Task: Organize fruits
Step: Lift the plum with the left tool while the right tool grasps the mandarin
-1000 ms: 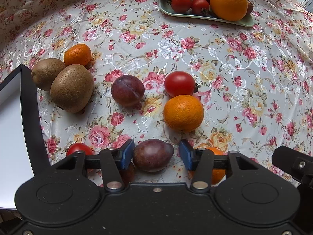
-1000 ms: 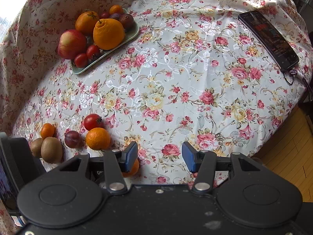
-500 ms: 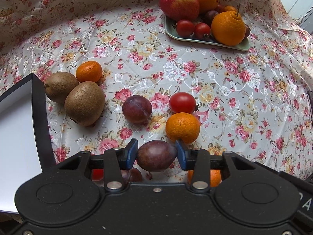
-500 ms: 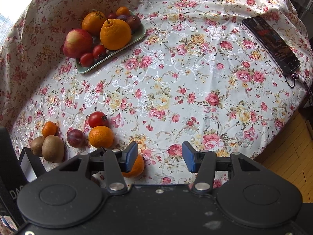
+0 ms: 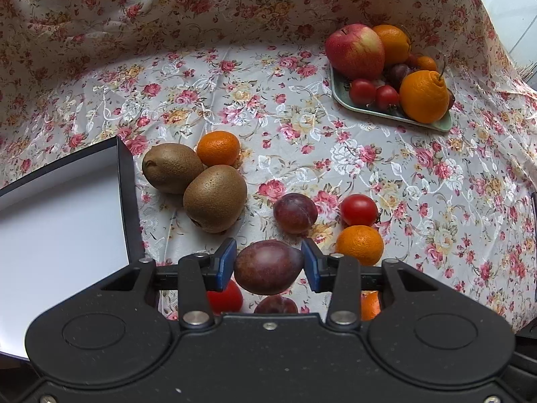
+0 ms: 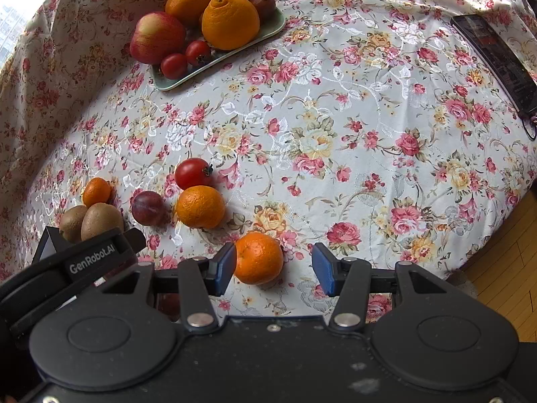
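Crosswise between the blue pads of the left gripper (image 5: 268, 265) sits a dark plum (image 5: 267, 266), clamped at both ends, its long axis running pad to pad and its slightly pointed end toward the right pad. It hangs clear of the floral tablecloth (image 5: 302, 141), above a second plum (image 5: 276, 305) and a red tomato (image 5: 224, 298) lying there. The right gripper (image 6: 273, 267) stands with its pads apart over a mandarin (image 6: 258, 258), which rests on the cloth close by the left pad, stem dimple facing up and left.

Floral tablecloth (image 6: 335, 127), phone (image 6: 493, 57), box (image 5: 60, 221)
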`<state>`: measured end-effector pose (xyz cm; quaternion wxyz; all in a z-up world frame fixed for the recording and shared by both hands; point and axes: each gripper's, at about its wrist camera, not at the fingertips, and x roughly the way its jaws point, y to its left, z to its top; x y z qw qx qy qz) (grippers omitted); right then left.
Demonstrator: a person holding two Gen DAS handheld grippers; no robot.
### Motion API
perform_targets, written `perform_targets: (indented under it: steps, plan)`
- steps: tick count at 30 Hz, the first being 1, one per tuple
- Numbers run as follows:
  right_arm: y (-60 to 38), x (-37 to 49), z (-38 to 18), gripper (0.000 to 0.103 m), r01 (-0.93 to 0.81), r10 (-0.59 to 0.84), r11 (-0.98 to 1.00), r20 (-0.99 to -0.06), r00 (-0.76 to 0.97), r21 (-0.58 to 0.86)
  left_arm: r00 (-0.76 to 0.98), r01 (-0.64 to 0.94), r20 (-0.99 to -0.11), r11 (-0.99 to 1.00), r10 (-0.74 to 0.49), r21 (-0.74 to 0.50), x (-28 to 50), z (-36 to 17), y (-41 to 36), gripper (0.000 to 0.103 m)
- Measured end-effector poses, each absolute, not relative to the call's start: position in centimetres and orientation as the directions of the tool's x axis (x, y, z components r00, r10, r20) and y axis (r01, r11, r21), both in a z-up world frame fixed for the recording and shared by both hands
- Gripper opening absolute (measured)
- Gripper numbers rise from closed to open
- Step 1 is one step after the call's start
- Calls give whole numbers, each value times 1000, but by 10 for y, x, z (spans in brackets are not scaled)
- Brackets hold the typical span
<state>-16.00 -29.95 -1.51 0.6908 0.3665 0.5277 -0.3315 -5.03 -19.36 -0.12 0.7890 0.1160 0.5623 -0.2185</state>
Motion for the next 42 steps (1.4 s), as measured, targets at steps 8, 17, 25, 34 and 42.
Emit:
perform_targets:
  steps: [8,17,25,34,42]
  plan:
    - [-292,-152,-36,53,851,-56,511,-984,170,119,289,457,-930,886,-229,-76,-42,9,-177,50]
    - [-295,-150,-56,53,844,24,500,-977,210,194,314,448,-921,891,-230,-70,-37,17,-168,50]
    - [-286,-144,-64,51,839,-30,527,-983,183,140,322,435,-922,899,-214,-56,-34,16,-164,50]
    - [-280,-140,-65,46,831,-51,544,-983,174,119,333,421,-921,906,-204,-48,-29,19,-161,50]
    - [-284,-137,-40,45,821,-69,549,-970,233,158,362,361,-912,931,-191,-52,-14,30,-141,50]
